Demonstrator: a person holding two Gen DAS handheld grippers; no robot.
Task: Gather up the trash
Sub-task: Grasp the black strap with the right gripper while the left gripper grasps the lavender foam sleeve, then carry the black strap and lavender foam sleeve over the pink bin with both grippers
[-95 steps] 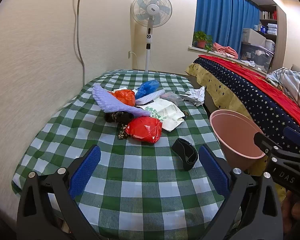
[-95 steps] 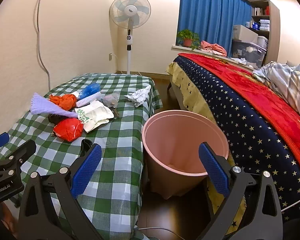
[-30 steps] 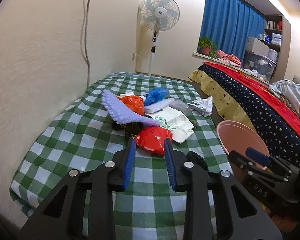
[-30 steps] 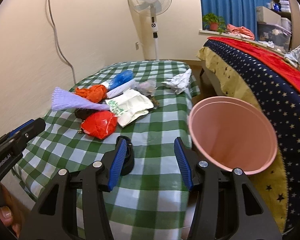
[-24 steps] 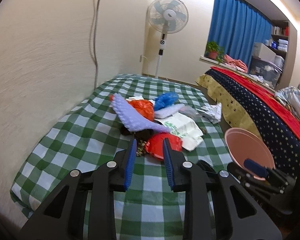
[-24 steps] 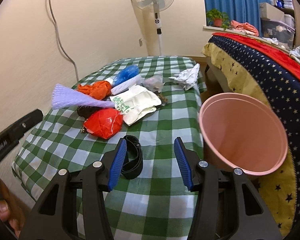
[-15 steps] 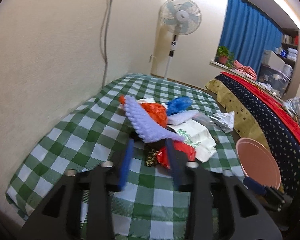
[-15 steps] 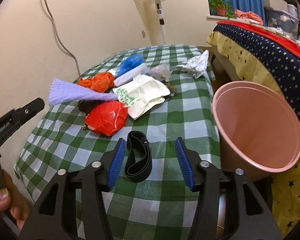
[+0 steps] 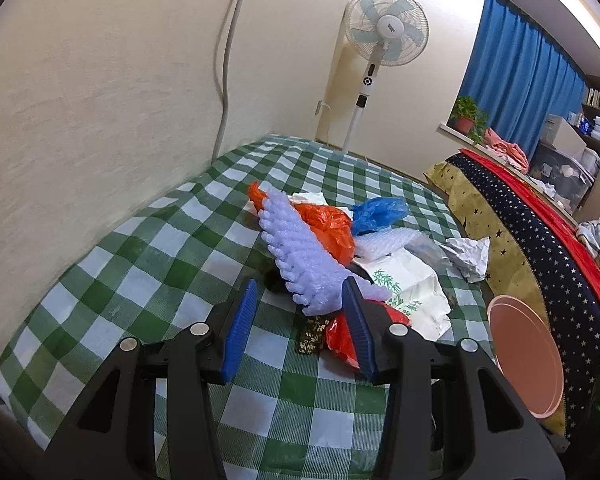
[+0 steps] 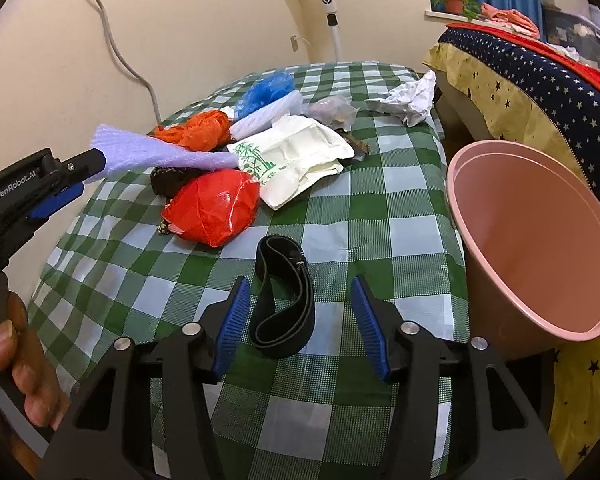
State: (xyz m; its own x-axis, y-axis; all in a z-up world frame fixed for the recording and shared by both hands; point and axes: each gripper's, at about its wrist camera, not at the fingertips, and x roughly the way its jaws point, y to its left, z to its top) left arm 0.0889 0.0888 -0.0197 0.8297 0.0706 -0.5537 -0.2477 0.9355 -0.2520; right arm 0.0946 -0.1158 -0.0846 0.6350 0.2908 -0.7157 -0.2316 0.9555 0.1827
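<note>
Trash lies heaped on the green checked table (image 9: 112,264) (image 10: 380,248). My left gripper (image 9: 300,322) (image 10: 80,178) is open, and the near end of the lavender foam net (image 9: 300,256) (image 10: 152,150) sits just ahead of its blue pads, not pinched. My right gripper (image 10: 300,318) hangs low over a black band (image 10: 284,304). Its jaws are closing with the band's near loop between them, and the pads stay clear of it. A red bag (image 10: 214,212) (image 9: 340,336) lies behind the band. The pink bin (image 10: 520,216) (image 9: 524,356) stands at the table's right edge.
Behind lie an orange bag (image 10: 200,128), a blue bag (image 10: 264,90), a white printed bag (image 10: 296,156) and crumpled paper (image 10: 412,100). A wall runs along the left, a fan (image 9: 384,36) stands at the back, and a star-patterned bed (image 9: 540,216) is on the right.
My left gripper swung left to the lavender foam net and its jaws widened. My right gripper sank closer over the black band, with the bin larger at the right.
</note>
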